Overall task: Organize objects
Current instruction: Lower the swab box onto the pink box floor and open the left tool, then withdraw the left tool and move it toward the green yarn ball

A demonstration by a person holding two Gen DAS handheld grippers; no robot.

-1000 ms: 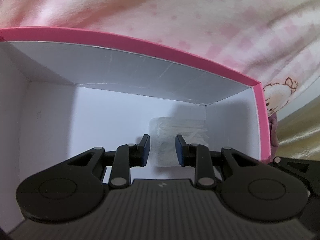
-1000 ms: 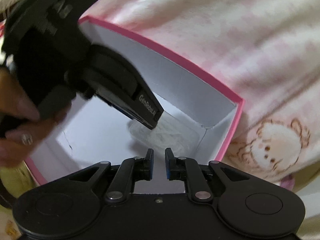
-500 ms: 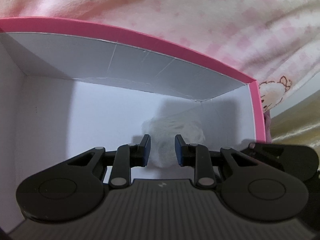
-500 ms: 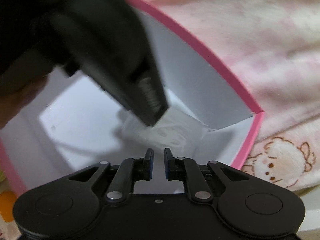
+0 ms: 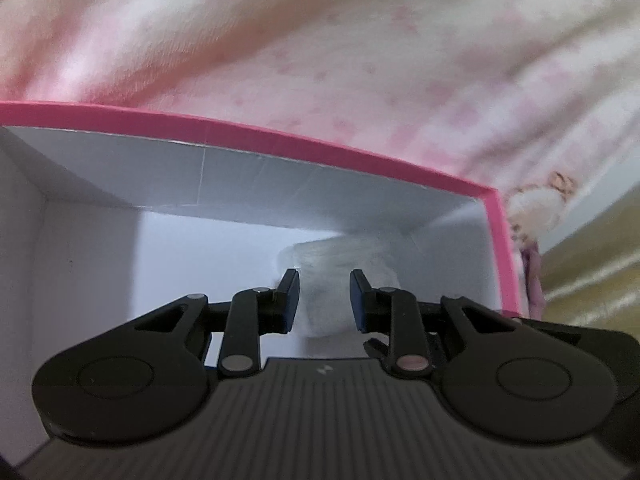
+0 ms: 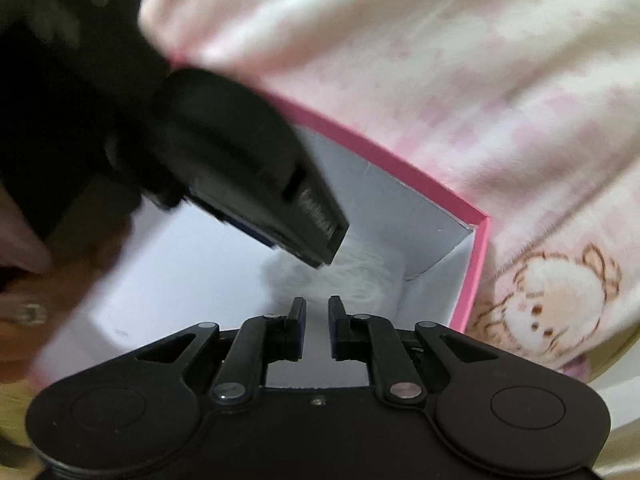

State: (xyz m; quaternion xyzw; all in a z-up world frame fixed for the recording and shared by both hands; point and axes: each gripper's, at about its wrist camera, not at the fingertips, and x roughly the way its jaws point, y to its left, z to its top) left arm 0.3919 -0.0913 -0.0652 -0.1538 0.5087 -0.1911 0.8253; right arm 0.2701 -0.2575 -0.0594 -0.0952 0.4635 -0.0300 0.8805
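A pink box (image 5: 280, 136) with white inside walls lies on a pink blanket. A clear plastic packet (image 5: 340, 276) of white items lies on the box floor near the far right corner; it also shows in the right wrist view (image 6: 360, 276). My left gripper (image 5: 325, 296) is open above the packet, with the packet showing in the gap between the fingers. In the right wrist view the left gripper (image 6: 320, 236) reaches into the pink box (image 6: 476, 256) from the upper left. My right gripper (image 6: 317, 322) is nearly shut and empty at the box's near side.
A pink and white blanket (image 6: 440, 80) with a bear print (image 6: 556, 304) surrounds the box. A yellowish surface (image 5: 600, 264) shows at the right. A hand (image 6: 24, 280) holds the left gripper at the left edge.
My left gripper has lifted and drawn back from the packet, which now lies lower and further off. The right gripper has stayed nearly shut and shifted slightly.
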